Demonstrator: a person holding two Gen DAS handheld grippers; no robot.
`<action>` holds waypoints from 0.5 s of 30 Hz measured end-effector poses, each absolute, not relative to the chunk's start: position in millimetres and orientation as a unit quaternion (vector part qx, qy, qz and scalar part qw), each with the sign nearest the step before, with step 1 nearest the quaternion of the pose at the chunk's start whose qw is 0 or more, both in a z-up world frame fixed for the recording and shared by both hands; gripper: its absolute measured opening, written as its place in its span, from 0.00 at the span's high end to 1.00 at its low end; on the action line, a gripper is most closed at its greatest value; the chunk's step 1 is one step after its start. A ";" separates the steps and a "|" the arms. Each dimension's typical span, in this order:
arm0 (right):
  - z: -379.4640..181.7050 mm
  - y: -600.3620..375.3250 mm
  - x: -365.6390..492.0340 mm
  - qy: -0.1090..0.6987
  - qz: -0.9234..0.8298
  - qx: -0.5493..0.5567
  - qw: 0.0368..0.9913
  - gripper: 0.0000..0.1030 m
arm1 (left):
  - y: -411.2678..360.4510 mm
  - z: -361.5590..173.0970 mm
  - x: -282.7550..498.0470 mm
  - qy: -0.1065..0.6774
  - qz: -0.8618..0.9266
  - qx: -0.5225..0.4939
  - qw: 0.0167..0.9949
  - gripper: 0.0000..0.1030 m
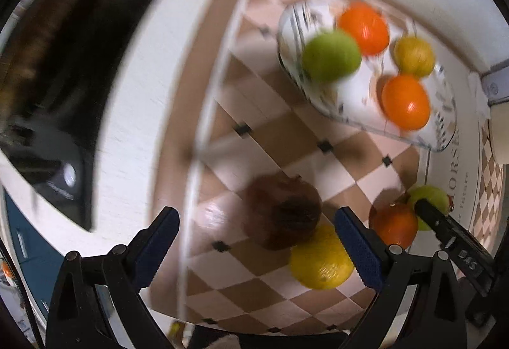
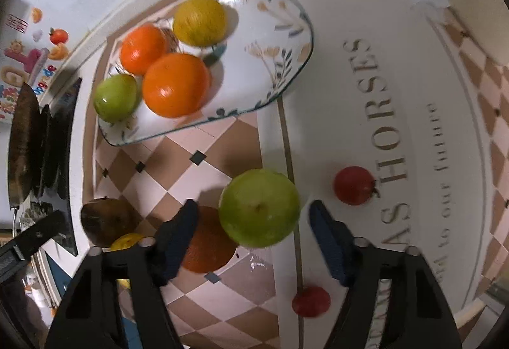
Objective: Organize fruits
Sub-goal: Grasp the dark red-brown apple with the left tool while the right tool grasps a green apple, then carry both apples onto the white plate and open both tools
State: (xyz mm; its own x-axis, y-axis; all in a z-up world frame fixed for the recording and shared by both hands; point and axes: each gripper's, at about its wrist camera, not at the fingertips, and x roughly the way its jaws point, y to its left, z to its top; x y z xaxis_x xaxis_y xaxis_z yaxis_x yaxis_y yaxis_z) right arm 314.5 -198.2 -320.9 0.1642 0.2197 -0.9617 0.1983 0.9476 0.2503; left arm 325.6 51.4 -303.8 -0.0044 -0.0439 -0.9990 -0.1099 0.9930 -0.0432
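Covering most of both frames is a checkered tablecloth (image 2: 222,291) with a white band of lettering at the right of the right wrist view. On it, in the upper middle of that view, sits a floral plate (image 2: 280,40) carrying two oranges (image 2: 175,85), a yellow fruit (image 2: 199,21) and a small green apple (image 2: 115,98) at its lower-left rim. A dark tray-like object (image 1: 79,88) fills the left of the left wrist view (too blurred to name).

Low in the right wrist view, the right gripper (image 2: 254,237) stands wide, with a large green apple (image 2: 259,207) between its fingers, no pad clearly touching it. An orange fruit (image 2: 206,241) lies just behind that apple, partly hidden by the left finger. Two small red fruits (image 2: 353,185) lie apart on the white band.

At the bottom of the left wrist view, the left gripper (image 1: 257,244) is also spread wide and empty, with a brown fruit (image 1: 283,210) and a yellow citrus (image 1: 321,260) touching each other between its fingers.
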 end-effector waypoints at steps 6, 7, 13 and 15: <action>-333.7 -201.8 320.2 0.656 0.012 0.176 0.733 0.39 | 44.3 -340.2 331.5 0.731 0.013 -0.053 0.680 0.11; -334.8 -201.4 321.1 0.658 0.012 0.175 0.733 0.39 | 44.4 -341.5 331.0 0.729 0.012 -0.052 0.682 0.24; -335.3 -202.7 322.5 0.658 0.017 0.181 0.731 0.42 | 46.0 -336.8 325.4 0.715 0.000 -0.057 0.697 0.38; -333.7 -205.9 321.8 0.659 0.020 0.179 0.731 0.42 | 47.4 -335.4 324.9 0.715 0.000 -0.059 0.697 0.38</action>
